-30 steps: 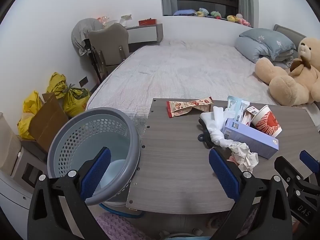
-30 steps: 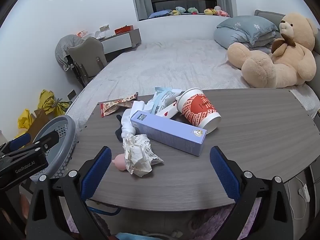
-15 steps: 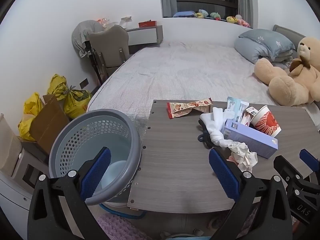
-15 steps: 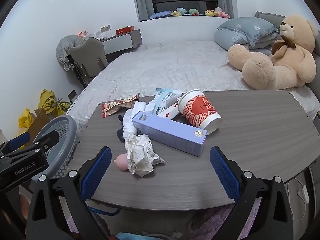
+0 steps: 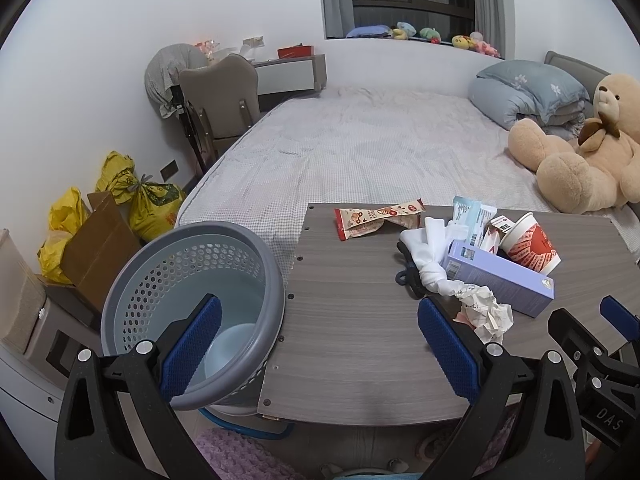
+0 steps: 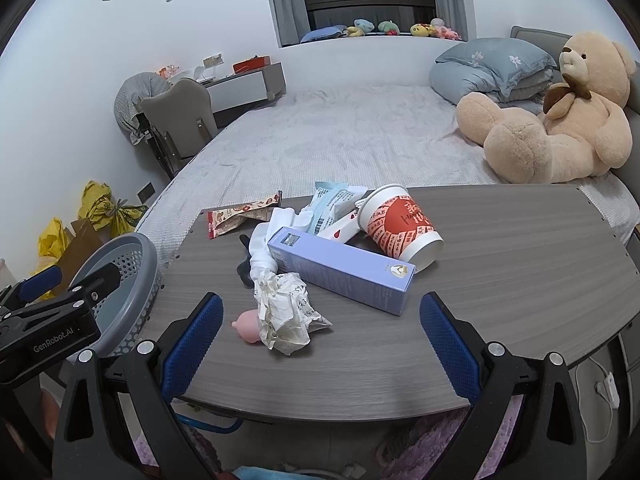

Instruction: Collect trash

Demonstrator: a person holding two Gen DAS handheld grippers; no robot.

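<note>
My left gripper (image 5: 318, 334) hangs spread wide with nothing between its blue pads, one finger over the grey perforated trash basket (image 5: 192, 276) that stands at the left edge of the wooden table (image 5: 352, 320). My right gripper (image 6: 320, 332) is equally wide open and empty, low over the near edge, facing the litter. A crumpled paper ball (image 6: 284, 308) lies nearest, touching a small pink object (image 6: 248, 324). Behind it sit a lavender carton (image 6: 344, 276), a white cloth (image 6: 264, 248), a tipped red paper cup (image 6: 400, 228), a blue-white packet (image 6: 332, 204) and a snack wrapper (image 6: 236, 218).
</note>
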